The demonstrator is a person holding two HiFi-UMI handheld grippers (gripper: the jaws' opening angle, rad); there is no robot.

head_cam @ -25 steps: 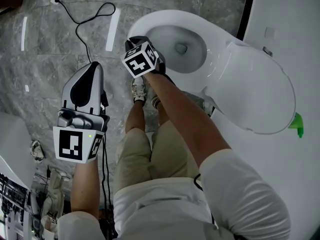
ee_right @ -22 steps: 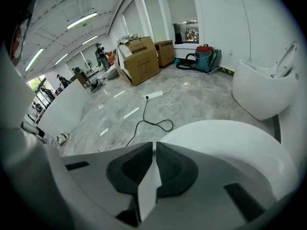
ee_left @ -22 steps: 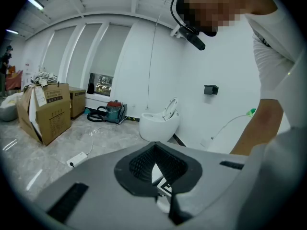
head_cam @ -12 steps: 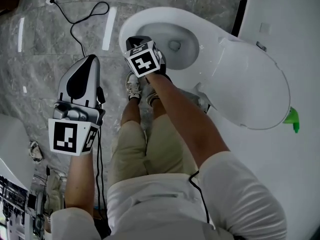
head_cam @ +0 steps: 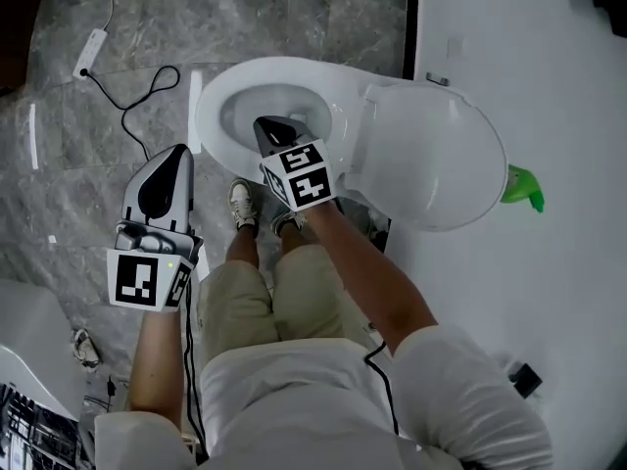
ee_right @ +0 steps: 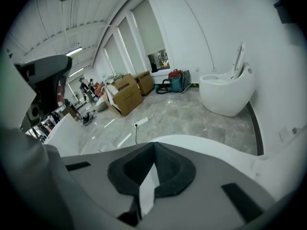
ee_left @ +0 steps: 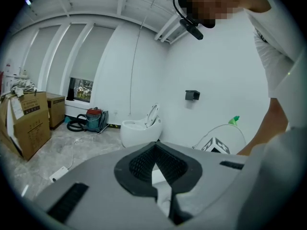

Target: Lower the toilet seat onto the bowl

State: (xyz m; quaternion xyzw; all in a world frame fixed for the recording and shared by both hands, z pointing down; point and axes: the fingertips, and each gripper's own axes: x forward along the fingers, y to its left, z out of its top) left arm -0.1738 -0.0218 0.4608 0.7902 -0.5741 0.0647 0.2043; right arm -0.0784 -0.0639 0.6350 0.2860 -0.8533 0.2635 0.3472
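A white toilet bowl (head_cam: 211, 116) stands on the grey floor, seen from above in the head view. Its white oval seat and lid panel (head_cam: 431, 155) is tipped back toward the wall; I cannot separate seat from lid. My right gripper (head_cam: 269, 125) reaches over the bowl's opening on the side nearest the hinge. It is shut with nothing between its jaws. In the right gripper view the shut tips (ee_right: 153, 145) sit just above the white rim (ee_right: 206, 147). My left gripper (head_cam: 176, 155) hangs shut and empty over the floor left of the bowl.
A power strip (head_cam: 88, 55) and its black cable (head_cam: 147, 91) lie on the floor beyond the left gripper. A green object (head_cam: 521, 189) sits by the white wall. A second toilet (ee_right: 225, 92), cardboard boxes (ee_right: 125, 95) and a vacuum cleaner (ee_right: 173, 80) stand farther off. The person's shoes (head_cam: 243, 204) are beside the bowl.
The head view has swung, bringing the toilet toward the middle. The right gripper has moved from the bowl's front rim to over its opening, nearer the hinge. The left gripper has hardly moved.
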